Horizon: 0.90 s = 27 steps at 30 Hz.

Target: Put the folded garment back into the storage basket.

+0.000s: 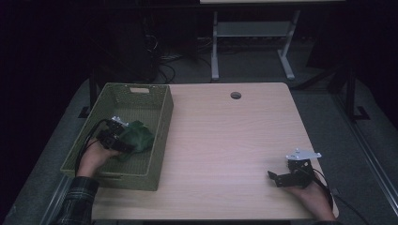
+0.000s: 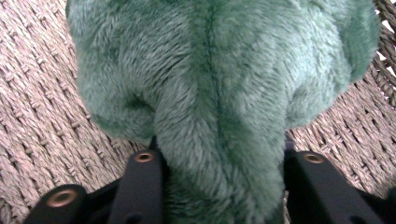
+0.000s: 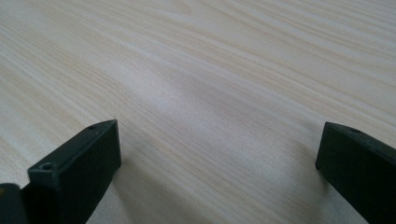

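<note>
A dim room with desk legs and cables at the far side surrounds a pale wood-grain table. On its left part stands a green woven basket, rectangular, with a cut-out handle in its far wall. Inside it, toward the near right, lies a green plush toy, soft and rounded, its short fur showing a seam down the middle in the left gripper view. The toy rests on the wicker floor of the basket, and a narrower part of it runs back toward the left gripper, passing between the two black jaws. Those jaws stand either side of the fur and look pressed lightly against it, so the left gripper seems to be grasping the toy, though loosely; it may be about to let go. The toy lies just to the right of that hand, so the left hand is by far the nearer one. The right gripper sits well apart at the near right of the table, its jaws spread wide over bare wood, holding nothing.
</note>
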Motion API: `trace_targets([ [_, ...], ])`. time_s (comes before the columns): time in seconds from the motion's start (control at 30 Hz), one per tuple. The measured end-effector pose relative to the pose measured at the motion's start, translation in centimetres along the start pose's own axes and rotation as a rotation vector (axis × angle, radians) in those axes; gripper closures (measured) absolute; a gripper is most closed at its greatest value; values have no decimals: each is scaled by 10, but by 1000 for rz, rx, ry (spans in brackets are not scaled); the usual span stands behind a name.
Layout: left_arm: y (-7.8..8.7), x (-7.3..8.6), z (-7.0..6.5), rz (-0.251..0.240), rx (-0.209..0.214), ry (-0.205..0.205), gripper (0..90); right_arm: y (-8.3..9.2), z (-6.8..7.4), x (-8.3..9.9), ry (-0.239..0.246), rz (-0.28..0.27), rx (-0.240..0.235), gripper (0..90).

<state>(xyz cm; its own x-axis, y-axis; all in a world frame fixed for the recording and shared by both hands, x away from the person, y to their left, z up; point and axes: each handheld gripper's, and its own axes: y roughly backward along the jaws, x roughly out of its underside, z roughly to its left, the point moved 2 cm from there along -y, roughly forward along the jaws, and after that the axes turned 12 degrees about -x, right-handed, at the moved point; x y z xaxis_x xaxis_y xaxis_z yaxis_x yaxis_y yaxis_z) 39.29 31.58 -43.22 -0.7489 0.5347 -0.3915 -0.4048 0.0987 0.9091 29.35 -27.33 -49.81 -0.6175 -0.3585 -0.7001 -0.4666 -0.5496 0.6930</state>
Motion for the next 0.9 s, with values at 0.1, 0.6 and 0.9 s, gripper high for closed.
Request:
trace_targets([
  [0.1,-1,1,1,4,-1,4,471,0,0,0,0,0,0,0],
  [0.6,-4,2,3,-3,-21,23,133,0,0,0,-2,0,0,0],
  [0.9,8,0,6,-50,-27,52,133,0,0,0,0,0,0,0],
])
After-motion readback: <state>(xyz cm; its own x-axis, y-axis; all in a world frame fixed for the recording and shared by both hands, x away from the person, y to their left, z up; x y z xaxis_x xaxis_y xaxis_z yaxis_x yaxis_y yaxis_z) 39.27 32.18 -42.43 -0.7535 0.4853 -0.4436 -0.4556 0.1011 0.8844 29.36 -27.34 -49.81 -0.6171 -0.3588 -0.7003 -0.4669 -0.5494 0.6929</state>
